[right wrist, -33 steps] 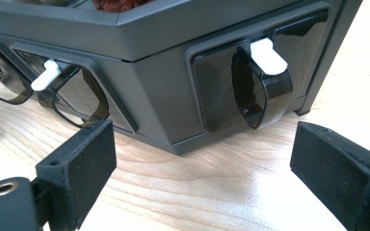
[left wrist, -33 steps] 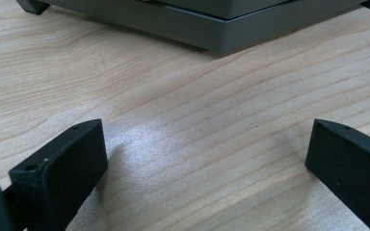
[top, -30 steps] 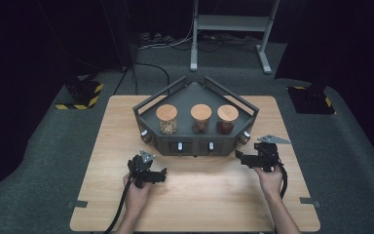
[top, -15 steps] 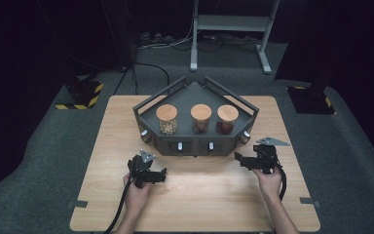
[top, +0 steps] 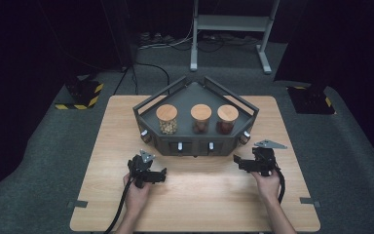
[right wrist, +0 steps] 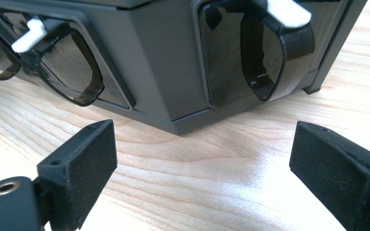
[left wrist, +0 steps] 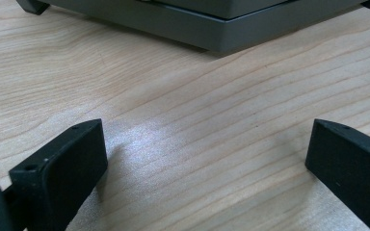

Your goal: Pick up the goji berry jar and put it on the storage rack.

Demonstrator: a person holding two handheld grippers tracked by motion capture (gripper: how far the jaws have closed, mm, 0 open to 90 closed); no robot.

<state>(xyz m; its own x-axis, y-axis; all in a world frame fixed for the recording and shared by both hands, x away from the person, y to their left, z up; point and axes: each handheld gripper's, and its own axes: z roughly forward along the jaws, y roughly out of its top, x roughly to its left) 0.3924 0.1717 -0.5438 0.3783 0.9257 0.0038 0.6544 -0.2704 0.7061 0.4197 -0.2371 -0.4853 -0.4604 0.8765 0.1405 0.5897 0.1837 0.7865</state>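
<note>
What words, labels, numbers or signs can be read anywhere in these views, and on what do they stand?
None can be read.
Three cork-lidded jars in the dark corner rack: no label visible.
Rack front with its white-tipped levers: plain, no lettering.
Black jaws of the left gripper and right gripper: unmarked.
Yellow-and-black hazard stripes on the floor base: a warning pattern, no text.

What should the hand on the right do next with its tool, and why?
Probably ease the right hand-held gripper forward toward the white-tipped lever on the dark rack: its jaws stand open and empty, aimed at that corner, with bare table between.
</note>
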